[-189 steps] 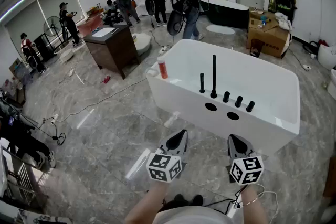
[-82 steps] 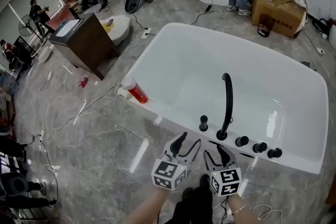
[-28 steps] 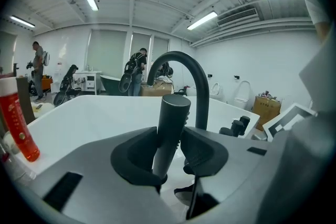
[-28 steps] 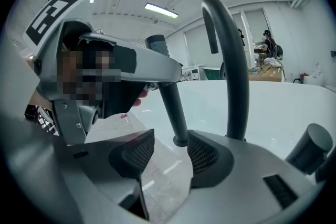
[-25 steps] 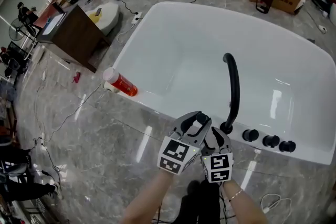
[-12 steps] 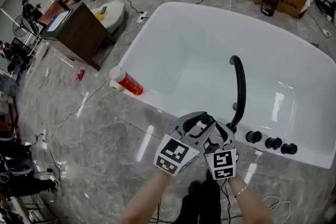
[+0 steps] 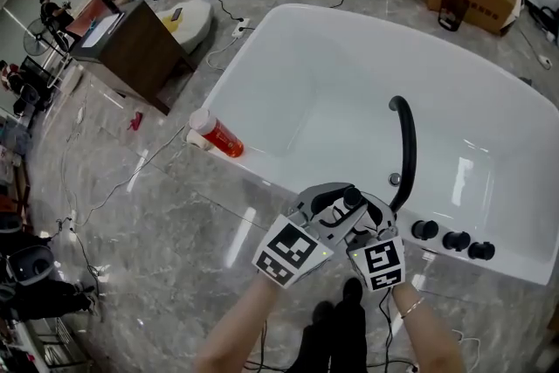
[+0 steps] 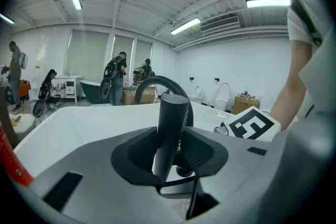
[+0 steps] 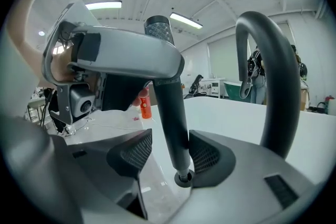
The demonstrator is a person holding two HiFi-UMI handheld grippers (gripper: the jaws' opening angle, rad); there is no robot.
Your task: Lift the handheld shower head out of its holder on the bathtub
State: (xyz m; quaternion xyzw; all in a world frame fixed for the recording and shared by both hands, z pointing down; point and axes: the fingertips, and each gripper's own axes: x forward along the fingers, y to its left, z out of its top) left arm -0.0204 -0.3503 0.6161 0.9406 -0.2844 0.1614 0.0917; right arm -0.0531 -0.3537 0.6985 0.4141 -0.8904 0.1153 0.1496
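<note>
Quick update from the remote desk. The shower head (image 7: 352, 198) is standing nearly upright at the near rim of the bathtub (image 7: 262, 166), right in between both tongs. In the right gripper view its narrow lower end is sitting at the round holder (image 9: 184, 178), and I can't tell whether it's clear of it or not.

The left gripper (image 7: 336, 203) is coming in from about 7 o'clock in the head view and is clamping the handle. In its own view the pads are pressing on both sides of the dark stick. The right gripper (image 7: 365, 214) is coming in from about 5 o'clock, lower on the same handle, and its jaws are opening. The handle is between the pads, with a gap showing on one side, so that one isn't gripping anything.

Going outward, the curved black spout (image 7: 406, 153) is rising at roughly 1 o'clock of the shower head. Three black knobs (image 7: 455, 240) are lining up along the rim at about 4 o'clock. A red bottle (image 7: 217, 135) is lying on the rim out at 10 o'clock, well apart.
</note>
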